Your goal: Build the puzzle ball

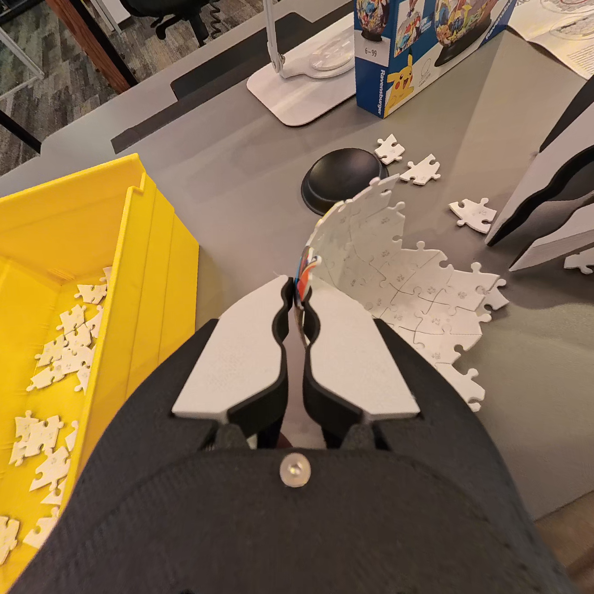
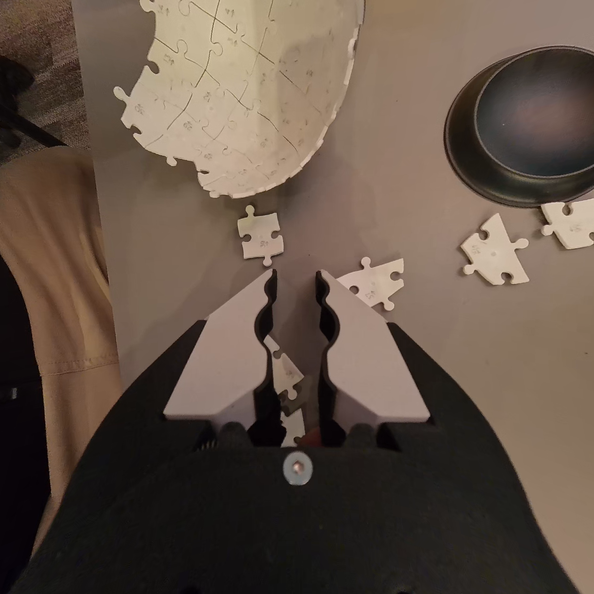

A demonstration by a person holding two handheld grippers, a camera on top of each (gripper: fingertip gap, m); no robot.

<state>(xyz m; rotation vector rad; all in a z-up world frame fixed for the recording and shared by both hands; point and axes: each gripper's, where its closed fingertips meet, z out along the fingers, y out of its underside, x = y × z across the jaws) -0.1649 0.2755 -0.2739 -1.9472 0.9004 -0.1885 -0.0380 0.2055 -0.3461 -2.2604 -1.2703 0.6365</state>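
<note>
The partly built puzzle ball (image 1: pixel 408 283) is a curved white shell of joined pieces, its inside facing up. My left gripper (image 1: pixel 301 289) is shut on the shell's near rim, where the coloured outer face shows. The shell also shows at the top of the right wrist view (image 2: pixel 244 96). My right gripper (image 2: pixel 296 279) is open and empty, just above the table. A loose white piece (image 2: pixel 261 236) lies just beyond its fingertips. Another piece (image 2: pixel 374 286) lies beside its right finger. More pieces (image 2: pixel 286 373) show below, between its fingers.
A black dome stand (image 1: pixel 344 180) (image 2: pixel 527 128) sits behind the shell. A yellow bin (image 1: pixel 96 289) with several loose pieces stands at the left. The puzzle box (image 1: pixel 427 48) and a white lamp base (image 1: pixel 299 93) stand at the back. Loose pieces (image 1: pixel 421 170) lie near the stand. A person's beige sleeve (image 2: pixel 48 257) is at the left.
</note>
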